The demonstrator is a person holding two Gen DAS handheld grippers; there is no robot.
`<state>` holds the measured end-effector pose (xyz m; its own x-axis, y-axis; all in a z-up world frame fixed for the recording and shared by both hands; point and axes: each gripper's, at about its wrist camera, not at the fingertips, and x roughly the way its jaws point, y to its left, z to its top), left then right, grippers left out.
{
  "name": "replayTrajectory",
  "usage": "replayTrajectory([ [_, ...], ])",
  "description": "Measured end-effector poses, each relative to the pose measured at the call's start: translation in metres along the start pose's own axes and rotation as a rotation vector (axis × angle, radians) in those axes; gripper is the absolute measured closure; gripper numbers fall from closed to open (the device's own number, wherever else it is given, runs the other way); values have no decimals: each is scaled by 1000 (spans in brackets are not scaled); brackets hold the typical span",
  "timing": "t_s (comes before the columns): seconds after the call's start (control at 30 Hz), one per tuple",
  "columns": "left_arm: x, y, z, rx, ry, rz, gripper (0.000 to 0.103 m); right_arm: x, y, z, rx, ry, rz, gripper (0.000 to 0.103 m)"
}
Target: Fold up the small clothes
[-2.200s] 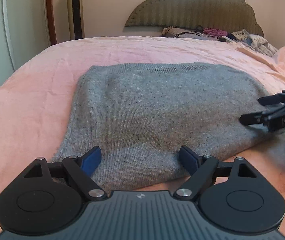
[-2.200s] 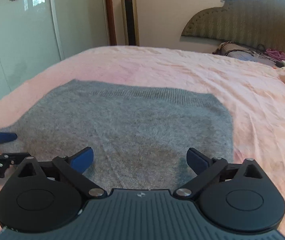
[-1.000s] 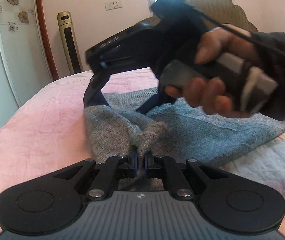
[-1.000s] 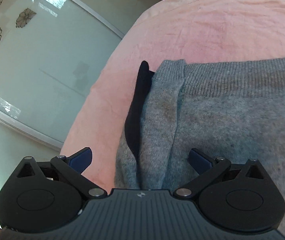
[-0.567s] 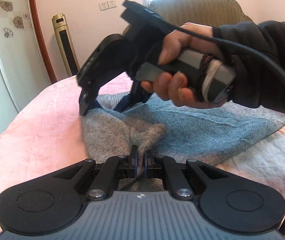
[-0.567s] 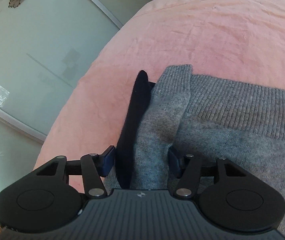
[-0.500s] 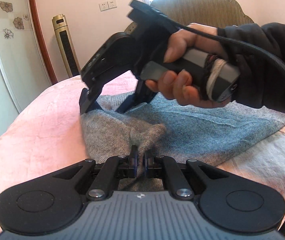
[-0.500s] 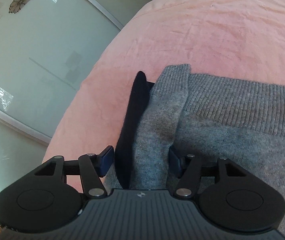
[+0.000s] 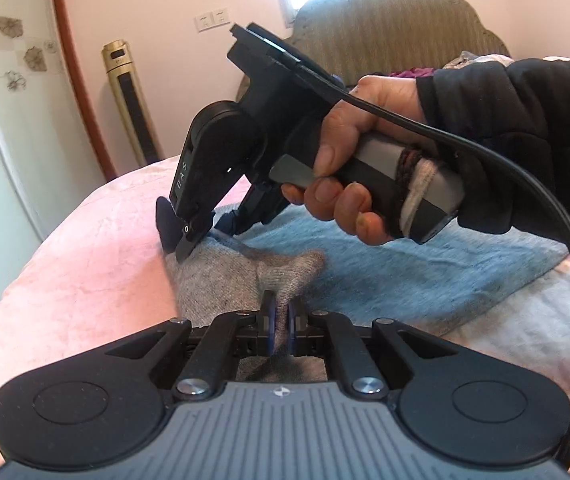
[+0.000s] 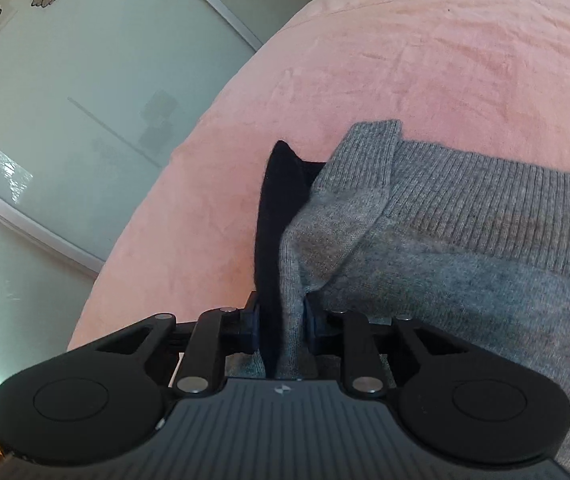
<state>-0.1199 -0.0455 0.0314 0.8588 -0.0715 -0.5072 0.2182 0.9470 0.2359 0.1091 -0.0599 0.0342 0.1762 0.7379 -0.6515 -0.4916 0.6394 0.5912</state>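
A grey knitted sweater (image 9: 221, 280) lies on the pink bed cover (image 9: 85, 264), its near part bunched up. My left gripper (image 9: 280, 320) is shut on a pinched fold of it. A hand (image 9: 349, 200) holds my right gripper (image 9: 205, 236) over the sweater's far left corner. In the right wrist view the right gripper (image 10: 281, 320) has its jaws closing on the sweater's (image 10: 465, 260) raised ribbed edge, pads pressing the cloth. A black layer (image 10: 277, 208) is caught along with the grey.
A padded headboard (image 9: 397, 28) with a pile of clothes (image 9: 409, 72) stands at the far end. A gold tower fan (image 9: 133, 108) is by the wall. A frosted glass door (image 10: 85, 100) runs along the bed's left side. A black cable (image 9: 525, 168) trails from the right gripper.
The sweater lay flat between open jaws earlier. The right gripper's jaws have since closed from wide apart onto the sweater's corner edge. The left gripper has kept its pinch.
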Motion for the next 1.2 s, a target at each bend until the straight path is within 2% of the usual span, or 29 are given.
replayTrajectory([
  [0.1,-2,-10,15,5,-25,-81,97,-29,4,-3,-63,-43,-34,81],
  [0.23,-10,-41,40,22,-98,-244,97,-114,-6,-21,-129,-131,-72,85],
  [0.33,-5,-70,43,49,-93,-391,97,-175,-46,-47,-69,-196,-159,85],
  [0.4,2,-87,38,62,-54,-455,97,-197,-83,-70,7,-196,-201,85],
  [0.47,6,-96,32,78,-23,-501,97,-201,-120,-88,120,-209,-201,78],
  [0.53,4,-97,29,97,-13,-543,97,-201,-143,-100,214,-235,-203,59],
  [0.57,-1,-94,29,109,-23,-586,97,-201,-148,-102,229,-266,-168,58],
  [0.63,-14,-82,25,121,-70,-637,97,-205,-151,-104,241,-324,-115,46],
  [0.7,-24,-71,23,115,-91,-682,97,-199,-153,-95,231,-311,-93,44],
  [0.77,-34,-60,20,86,-97,-662,96,-185,-155,-82,223,-261,-120,45],
  [0.8,-34,-54,20,71,-96,-639,96,-179,-156,-77,217,-249,-131,60],
  [0.83,-34,-51,23,49,-97,-607,96,-175,-155,-74,204,-228,-138,85],
  [0.93,-33,-27,23,-26,-96,-531,94,-190,-142,-70,120,-250,-145,86],
  [1.0,-24,-12,24,-92,-85,-499,87,-200,-148,-71,121,-272,-162,86],
  [1.03,-16,-3,25,-138,-75,-479,72,-200,-157,-72,142,-266,-187,86],
  [1.07,-7,5,27,-187,-64,-456,45,-198,-167,-75,169,-256,-211,86],
  [1.13,15,31,29,-356,-62,-446,19,-200,-181,-86,231,-285,-184,82],
  [1.17,28,43,30,-444,-51,-457,19,-206,-182,-90,262,-311,-166,76],
  [1.2,47,58,30,-547,-6,-476,19,-215,-179,-94,286,-351,-168,52],
])
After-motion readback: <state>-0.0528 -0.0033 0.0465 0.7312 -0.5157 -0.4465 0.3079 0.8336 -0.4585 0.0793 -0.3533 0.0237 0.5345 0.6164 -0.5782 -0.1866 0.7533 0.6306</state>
